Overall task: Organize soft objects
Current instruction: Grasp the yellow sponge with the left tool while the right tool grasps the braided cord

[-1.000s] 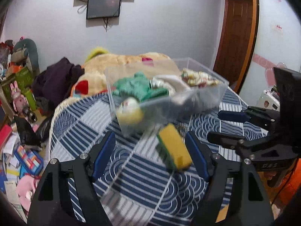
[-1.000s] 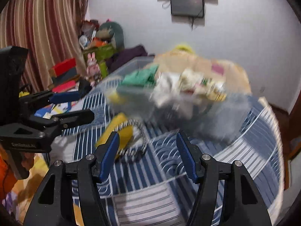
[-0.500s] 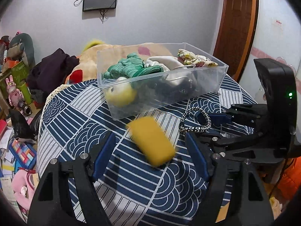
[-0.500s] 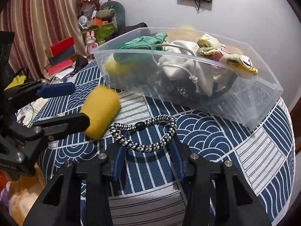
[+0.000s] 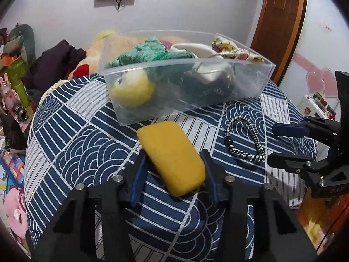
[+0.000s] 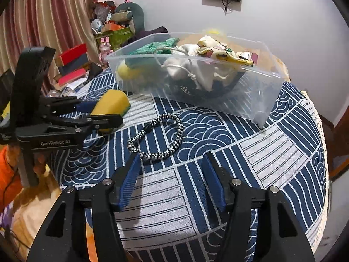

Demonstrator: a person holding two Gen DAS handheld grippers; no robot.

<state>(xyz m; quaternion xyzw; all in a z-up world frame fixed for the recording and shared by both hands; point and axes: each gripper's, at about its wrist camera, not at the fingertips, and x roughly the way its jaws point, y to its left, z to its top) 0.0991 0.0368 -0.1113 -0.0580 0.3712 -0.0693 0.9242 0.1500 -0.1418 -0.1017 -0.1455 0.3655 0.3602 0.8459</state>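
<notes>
A clear, hard-walled plastic bin sits on a round counter draped in navy-and-white wave-patterned cloth. Just in front of the bin, the left gripper grasps a yellow sponge, a rounded, porous block whose far end reaches almost to the bin's front wall; from the right camera a green layer shows along its underside. In front of the bin and to the sponge's right, a braided black-and-white cord loop lies flat on the cloth. The right gripper hovers released near the loop, its blue-padded jaws spread on the side away from the bin. Inside the bin are a knitted green cloth, a pale drawstring pouch, a floral fabric piece and a soft yellow ball.
</notes>
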